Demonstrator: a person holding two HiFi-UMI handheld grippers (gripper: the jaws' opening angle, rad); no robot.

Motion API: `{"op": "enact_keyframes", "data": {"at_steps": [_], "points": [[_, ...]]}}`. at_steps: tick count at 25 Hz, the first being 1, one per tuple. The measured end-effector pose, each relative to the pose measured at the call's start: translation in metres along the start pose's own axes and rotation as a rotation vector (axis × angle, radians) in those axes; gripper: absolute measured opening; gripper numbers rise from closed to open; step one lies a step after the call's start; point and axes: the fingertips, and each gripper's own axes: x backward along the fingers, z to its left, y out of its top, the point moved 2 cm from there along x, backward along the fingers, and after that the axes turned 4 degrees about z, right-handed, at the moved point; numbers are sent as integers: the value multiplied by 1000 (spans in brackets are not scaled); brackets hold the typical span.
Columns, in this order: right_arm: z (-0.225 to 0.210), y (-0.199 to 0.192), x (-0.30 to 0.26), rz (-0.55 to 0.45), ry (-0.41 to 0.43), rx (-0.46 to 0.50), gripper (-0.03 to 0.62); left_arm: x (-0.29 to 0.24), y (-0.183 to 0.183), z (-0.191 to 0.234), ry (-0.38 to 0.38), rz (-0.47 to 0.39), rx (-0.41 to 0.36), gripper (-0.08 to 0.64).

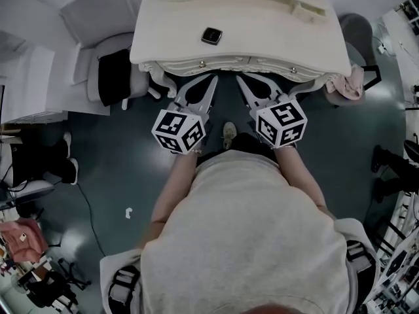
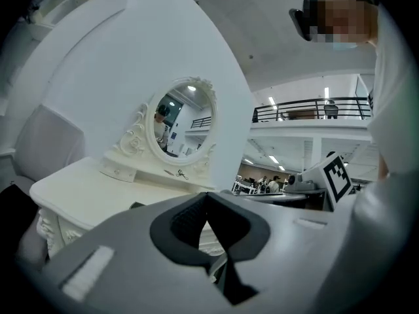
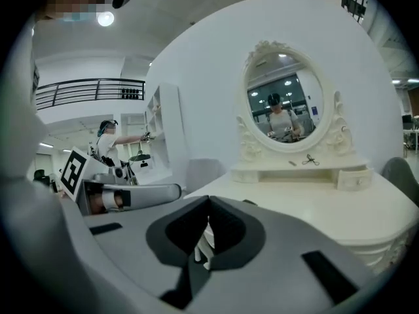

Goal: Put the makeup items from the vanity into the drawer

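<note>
My left gripper (image 1: 211, 80) and right gripper (image 1: 241, 78) have shut, empty jaws. Shut, they might knock the little black case (image 1: 211, 36) at twelve o'clock away.

Dark square compact (image 1: 211, 36) flat on cream vanity (image 1: 275, 39) top

Bare vanity top (image 1: 275, 38) around compact (image 1: 211, 36), mirror (image 3: 285, 100) behind
</note>
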Motion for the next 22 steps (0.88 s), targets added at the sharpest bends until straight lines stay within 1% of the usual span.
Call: {"op": "enact_keyframes", "data": {"at_steps": [4,7,12,16,19,22], "points": [[-41,16,-22,12,29,28,9,-34,13,18,50,-11,9,6],[-58,21,-35,20,56,28,9,-48,16,25,80,1,9,5],[-68,19,-52,34,102,18,9,-55,12,43,133,14,45,5],[-74,17,-59,35,131,-3,9,-55,9,59,210,18,55,5],[-75,12,-66,58,140,-3,9,-54,4,64,221,31,74,5],[-71,5,-77,93,183,-2,9,-56,-7,71,222,59,109,5]]}}
